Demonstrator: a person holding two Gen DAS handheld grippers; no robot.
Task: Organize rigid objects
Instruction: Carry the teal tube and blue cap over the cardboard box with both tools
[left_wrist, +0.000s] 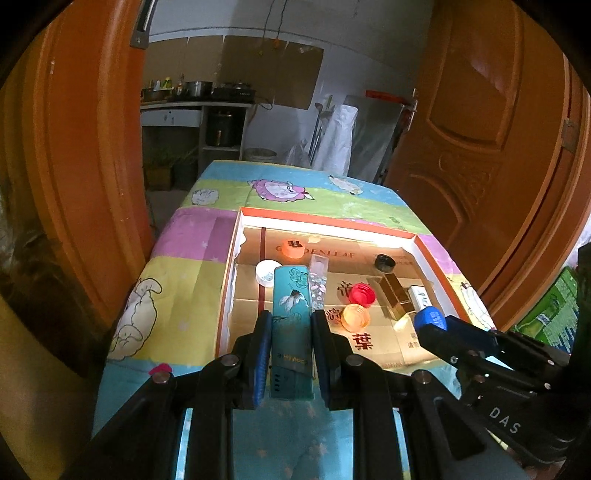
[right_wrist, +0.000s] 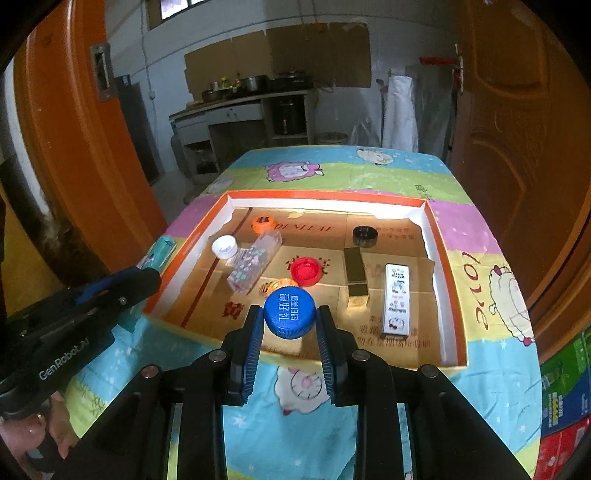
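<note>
Teal and flat, the lighter (left_wrist: 290, 325) is sitting clamped between the pads of my left gripper (left_wrist: 290, 325), poking out over the near left edge of the box (left_wrist: 328, 215). My right gripper (right_wrist: 290, 317) is pinching a blue bottle cap (right_wrist: 290, 313) by its rim, just above the box's near wall. Inside the box, a red cap (right_wrist: 306, 271) and an orange cap (right_wrist: 283, 284) are lying near the middle, a clear patterned case (right_wrist: 255, 264) and a white cap (right_wrist: 224, 246) to their left, a gold lighter (right_wrist: 356, 275) and a white lighter (right_wrist: 397, 301) to the right. Farther back, an orange lid (right_wrist: 263, 222) and a black cap (right_wrist: 365, 235) are resting. Under everything, a cartoon sheep tablecloth (right_wrist: 480, 236) is covering the table.
</note>
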